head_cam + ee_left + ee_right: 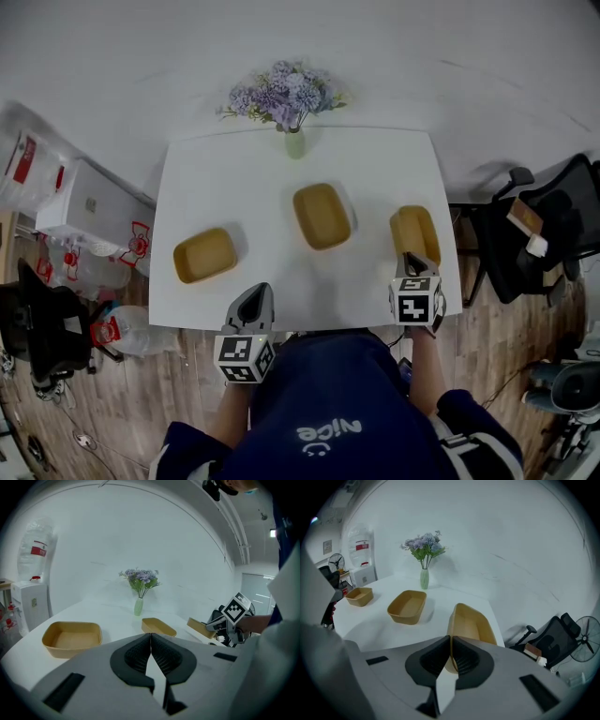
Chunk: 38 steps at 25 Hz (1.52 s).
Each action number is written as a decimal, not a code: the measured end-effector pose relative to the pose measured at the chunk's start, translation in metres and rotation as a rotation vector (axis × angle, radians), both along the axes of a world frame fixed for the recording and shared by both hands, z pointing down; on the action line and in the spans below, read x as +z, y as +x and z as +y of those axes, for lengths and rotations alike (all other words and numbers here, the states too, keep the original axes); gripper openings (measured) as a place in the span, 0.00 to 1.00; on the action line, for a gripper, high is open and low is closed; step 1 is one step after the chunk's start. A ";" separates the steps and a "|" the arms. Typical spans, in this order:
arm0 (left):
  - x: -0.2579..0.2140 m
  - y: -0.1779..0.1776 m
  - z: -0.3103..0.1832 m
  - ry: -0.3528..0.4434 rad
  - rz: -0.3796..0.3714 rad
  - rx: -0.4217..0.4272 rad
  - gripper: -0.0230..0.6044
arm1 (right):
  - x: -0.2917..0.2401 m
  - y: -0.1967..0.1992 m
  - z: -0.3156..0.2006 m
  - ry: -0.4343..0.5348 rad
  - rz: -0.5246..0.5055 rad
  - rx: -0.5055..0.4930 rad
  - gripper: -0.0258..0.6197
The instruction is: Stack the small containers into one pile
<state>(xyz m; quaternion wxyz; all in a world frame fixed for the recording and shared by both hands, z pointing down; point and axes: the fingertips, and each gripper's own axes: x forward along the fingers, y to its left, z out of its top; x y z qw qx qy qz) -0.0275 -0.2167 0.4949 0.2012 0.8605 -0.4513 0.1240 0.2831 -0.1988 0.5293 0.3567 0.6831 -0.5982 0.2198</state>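
White rectangular surface [253,178] with three open containers in a loose row, well apart, none stacked yet. At the left, flat on its base: left tan shallow rectangular container [204,254]. Near the centre, also flat: middle tan shallow rectangular container [322,216]. By the right edge: right tan shallow rectangular container [414,232], tilted, near end raised, far end lower; contact of the far end with the surface not clear. Right gripper [450,638] clamped on the near rim of the right container, its thin wall pinched between the pads. Left gripper [151,637] with jaws pressed together, nothing between them; over the near edge of the surface, between the left container and the middle container, nearer the left one, touching neither. At the middle of the far edge, upright: pale green slim vase [294,142] of purple flowers [281,94]. Past the right edge, on the wooden floor: black office chair [548,225]. Past the left edge: clear water bottles with red labels [89,267].
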 end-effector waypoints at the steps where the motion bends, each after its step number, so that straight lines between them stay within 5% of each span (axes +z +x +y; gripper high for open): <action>1: 0.000 0.000 -0.001 0.001 0.000 -0.003 0.07 | -0.003 -0.004 -0.004 0.006 0.005 -0.017 0.13; 18: -0.001 -0.034 0.001 -0.006 0.011 -0.117 0.07 | -0.023 -0.088 -0.052 0.042 -0.016 -0.220 0.13; 38: 0.006 -0.081 0.013 -0.030 0.029 -0.264 0.07 | -0.029 -0.168 -0.104 0.081 -0.036 -0.322 0.13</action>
